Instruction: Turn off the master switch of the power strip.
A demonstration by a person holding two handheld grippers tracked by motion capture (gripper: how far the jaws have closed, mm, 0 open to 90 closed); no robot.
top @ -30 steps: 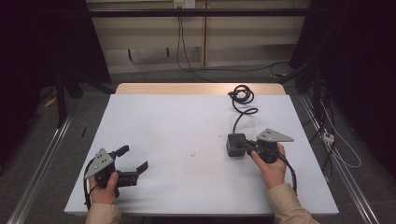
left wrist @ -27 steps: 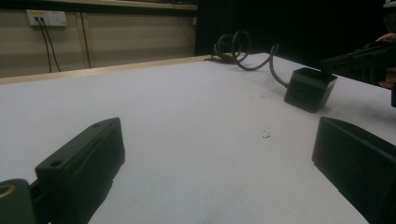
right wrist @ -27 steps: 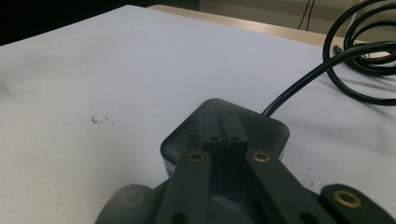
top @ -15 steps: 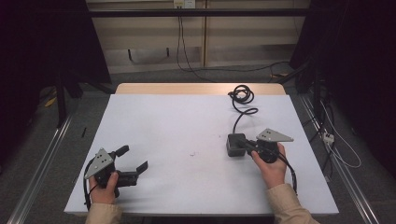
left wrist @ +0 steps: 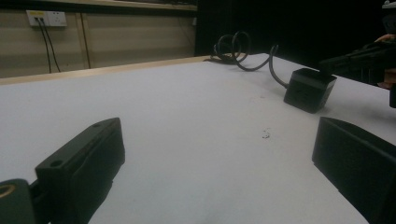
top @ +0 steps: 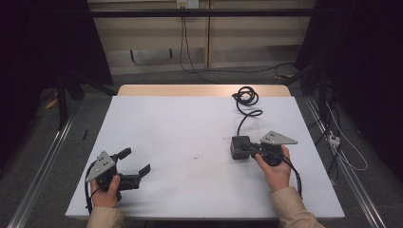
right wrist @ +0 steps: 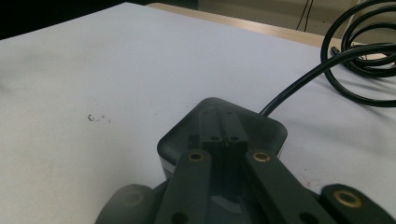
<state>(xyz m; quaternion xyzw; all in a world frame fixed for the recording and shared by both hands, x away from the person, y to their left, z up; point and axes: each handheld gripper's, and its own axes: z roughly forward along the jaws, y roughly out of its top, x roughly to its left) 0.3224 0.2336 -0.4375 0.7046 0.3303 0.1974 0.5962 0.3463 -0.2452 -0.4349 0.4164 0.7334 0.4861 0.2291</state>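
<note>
Black plastic and a pale grey sheet make up nearly all of this scene: the right hand-held gripper has its two jaws drawn together over the top of a small black power adapter, and in the right gripper view the tips meet above the block's upper face, so the jaws are shut, though whether they pinch any part of it or merely rest on it cannot be told. The adapter sits directly under and ahead of those tips, and its black cable runs away beyond it to a loose coil near the far edge of the table. The left hand-held gripper rests low on the sheet with its jaws spread wide and nothing between them; the adapter lies well off ahead of it and to one side. The likely trouble is the cord: if the block is lifted or dragged, the coil could tighten, catch, or tug the adapter askew, since closed tips on a smooth top face give little purchase. Broad open sheet separates the two tools, offering ample room, while the near table edge lies close behind both hands.
</note>
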